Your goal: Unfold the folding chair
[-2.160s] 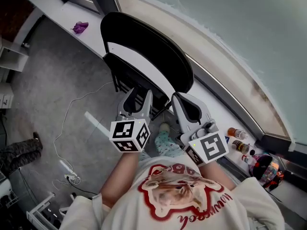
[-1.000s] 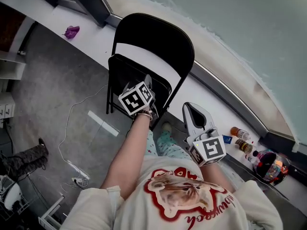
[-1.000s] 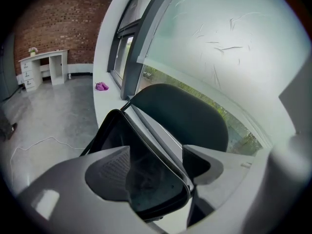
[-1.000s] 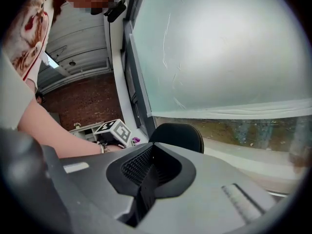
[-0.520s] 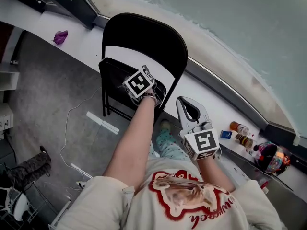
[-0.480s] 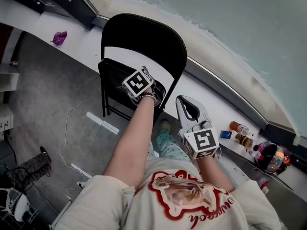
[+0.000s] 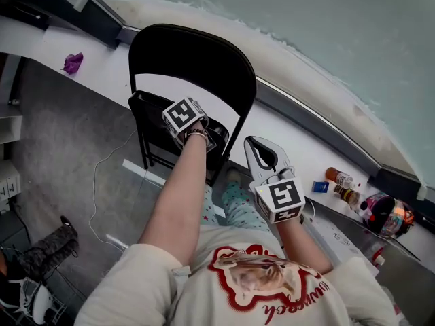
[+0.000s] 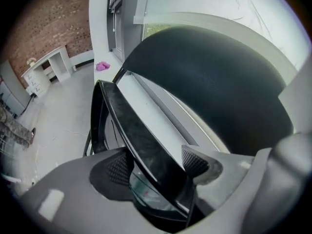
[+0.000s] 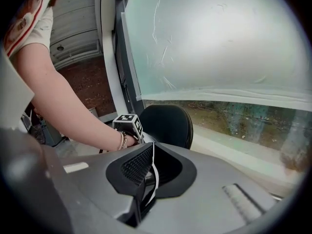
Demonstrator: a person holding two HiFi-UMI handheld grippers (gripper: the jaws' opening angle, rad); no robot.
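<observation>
Beside frosted glass [image 7: 326, 32], left gripper [image 8: 157, 164] clamps glossy chair seat [image 8: 124, 116].

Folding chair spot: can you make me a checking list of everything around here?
Surface: grey floor.
Job's things: black folding chair, seat tilted, not flat yet.
Clutter: purple scrap and bottles on the white ledge.
Grippers: left gripper shut on the chair's seat edge; right gripper shut, empty, near the person's body.
Cables: white cable on the floor.
Surroundings: big frosted window.
</observation>
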